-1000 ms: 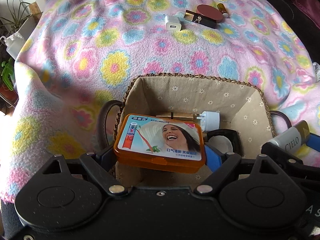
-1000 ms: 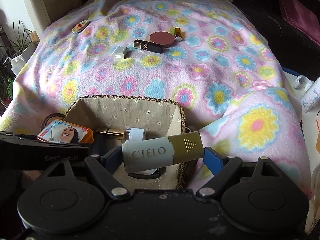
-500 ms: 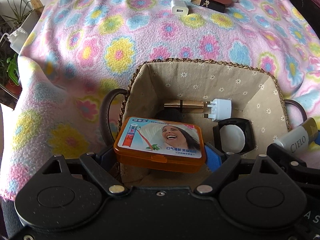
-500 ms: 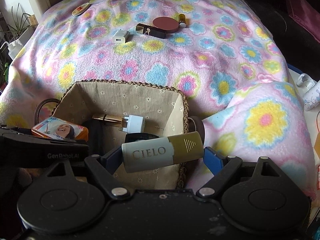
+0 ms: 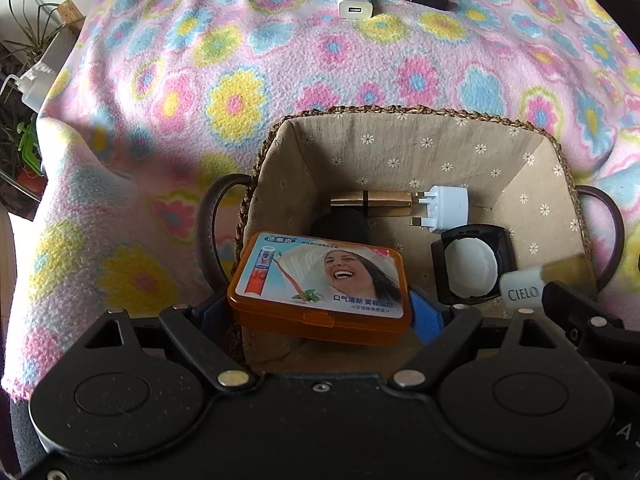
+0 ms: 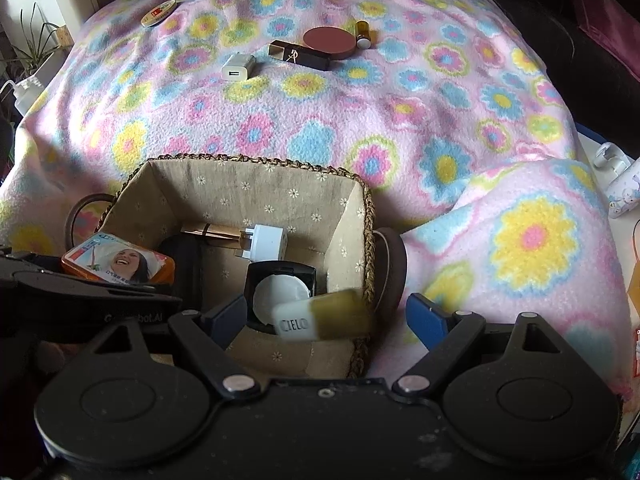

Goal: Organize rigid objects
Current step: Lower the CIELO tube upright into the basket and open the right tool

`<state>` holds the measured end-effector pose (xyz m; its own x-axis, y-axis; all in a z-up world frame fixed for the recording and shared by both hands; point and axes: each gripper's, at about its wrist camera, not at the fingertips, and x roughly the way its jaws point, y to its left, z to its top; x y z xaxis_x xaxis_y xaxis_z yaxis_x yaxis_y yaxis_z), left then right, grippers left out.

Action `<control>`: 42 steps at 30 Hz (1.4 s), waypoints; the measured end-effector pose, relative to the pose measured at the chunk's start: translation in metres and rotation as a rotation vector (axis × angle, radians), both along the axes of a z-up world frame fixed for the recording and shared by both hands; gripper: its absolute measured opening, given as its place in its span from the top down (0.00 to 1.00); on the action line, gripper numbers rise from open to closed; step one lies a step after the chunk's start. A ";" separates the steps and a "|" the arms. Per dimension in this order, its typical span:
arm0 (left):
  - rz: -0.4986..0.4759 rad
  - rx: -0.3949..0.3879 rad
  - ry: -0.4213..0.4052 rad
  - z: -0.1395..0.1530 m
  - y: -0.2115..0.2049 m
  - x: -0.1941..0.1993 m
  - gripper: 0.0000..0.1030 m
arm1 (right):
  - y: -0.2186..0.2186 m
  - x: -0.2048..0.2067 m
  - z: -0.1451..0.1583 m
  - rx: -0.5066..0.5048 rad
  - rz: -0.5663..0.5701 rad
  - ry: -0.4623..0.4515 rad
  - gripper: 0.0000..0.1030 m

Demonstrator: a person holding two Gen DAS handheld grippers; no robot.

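Right wrist view caught the CIELO tube (image 6: 320, 318) blurred, loose between the right gripper (image 6: 326, 318)'s parted pads over the basket (image 6: 256, 168); the left gripper (image 5: 320, 312) clamped the orange tin (image 5: 320, 286) at the basket's near-left edge, best lowered before letting go.

fleecy blanket (image 6: 400, 128), cloth-lined woven basket (image 5: 400, 148), glossy orange plastic box (image 5: 320, 292)

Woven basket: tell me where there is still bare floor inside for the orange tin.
Bare lining shows along the near wall of the fabric-lined woven basket, beneath the orange plastic tin. The far side is crowded: gold lipstick tube, white plug adapter, open black compact.
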<state>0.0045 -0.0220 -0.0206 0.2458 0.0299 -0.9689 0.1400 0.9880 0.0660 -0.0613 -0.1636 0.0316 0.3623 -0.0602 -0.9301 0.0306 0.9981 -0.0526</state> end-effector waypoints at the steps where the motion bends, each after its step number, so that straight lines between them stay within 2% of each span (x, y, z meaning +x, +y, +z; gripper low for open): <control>1: 0.000 0.001 0.000 0.000 0.000 0.000 0.18 | 0.000 0.000 0.000 0.001 0.000 0.000 0.15; 42: 0.013 -0.014 0.011 0.000 0.001 0.000 0.18 | 0.000 0.001 0.000 0.003 -0.001 0.002 0.14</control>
